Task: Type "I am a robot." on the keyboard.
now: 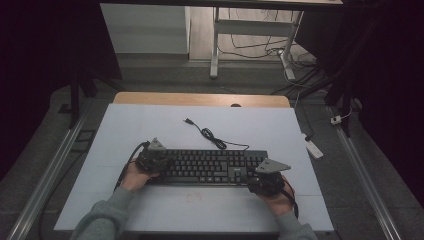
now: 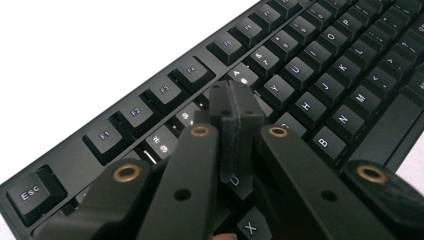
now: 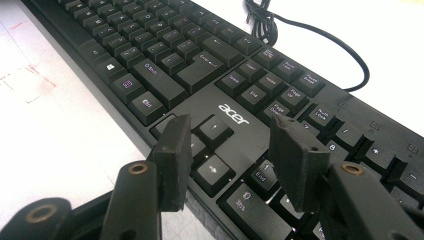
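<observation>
Two claws are working over a black keyboard lying mid-bench.

The left claw, pinched narrow, is hovering above the number row; the right claw is gaping wide over the arrow keys (a light, square press would probably serve best).

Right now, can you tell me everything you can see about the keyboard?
The keyboard is black, looks like plastic, and lies flat on the white table, long side facing the person. White letters mark its keys, and "acer" is printed above the arrow keys. A thin black cable runs loosely from its back edge, ending in a plug. The left gripper, jaws together, hovers over the left-hand keys; the right gripper, jaws apart, sits over the arrow keys. I cannot tell if either touches it.
</observation>
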Action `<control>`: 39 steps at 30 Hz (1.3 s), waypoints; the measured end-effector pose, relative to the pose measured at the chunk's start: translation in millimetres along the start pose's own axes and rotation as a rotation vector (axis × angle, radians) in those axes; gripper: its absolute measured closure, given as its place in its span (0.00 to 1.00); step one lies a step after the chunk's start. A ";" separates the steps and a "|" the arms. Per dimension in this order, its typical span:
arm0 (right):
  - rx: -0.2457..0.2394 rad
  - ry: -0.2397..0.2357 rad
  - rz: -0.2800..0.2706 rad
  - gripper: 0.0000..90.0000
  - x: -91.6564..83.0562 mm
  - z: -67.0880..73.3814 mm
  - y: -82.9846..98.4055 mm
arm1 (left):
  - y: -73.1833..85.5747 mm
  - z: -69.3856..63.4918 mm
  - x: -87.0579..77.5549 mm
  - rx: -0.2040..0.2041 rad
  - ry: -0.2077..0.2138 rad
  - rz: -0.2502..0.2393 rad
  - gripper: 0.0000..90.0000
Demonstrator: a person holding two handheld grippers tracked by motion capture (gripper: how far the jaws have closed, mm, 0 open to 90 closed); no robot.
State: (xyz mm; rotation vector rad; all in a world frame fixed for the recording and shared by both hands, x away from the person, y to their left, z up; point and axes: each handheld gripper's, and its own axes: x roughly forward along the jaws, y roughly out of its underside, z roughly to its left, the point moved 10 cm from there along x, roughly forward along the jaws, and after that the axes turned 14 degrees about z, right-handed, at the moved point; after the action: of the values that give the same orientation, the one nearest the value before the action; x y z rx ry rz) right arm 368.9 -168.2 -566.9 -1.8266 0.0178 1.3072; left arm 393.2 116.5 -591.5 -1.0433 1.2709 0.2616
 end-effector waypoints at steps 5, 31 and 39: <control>-0.002 0.006 0.006 0.58 0.0 -0.2 0.4 | 0.2 -0.7 1.7 -0.003 0.006 0.002 0.99; 0.000 0.005 -0.003 0.57 -2.2 -2.4 0.3 | 4.9 -1.6 -37.6 -0.047 0.057 -0.113 0.55; 0.001 0.011 -0.004 0.57 -2.1 -2.6 0.1 | 13.3 -4.4 -47.1 -0.060 0.074 -0.123 0.42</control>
State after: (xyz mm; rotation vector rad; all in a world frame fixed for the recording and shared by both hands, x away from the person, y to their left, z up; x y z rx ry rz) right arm 369.9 -170.9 -565.1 -1.8325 0.0204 1.2937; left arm 365.5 137.7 -556.9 -1.1872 1.2663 0.1697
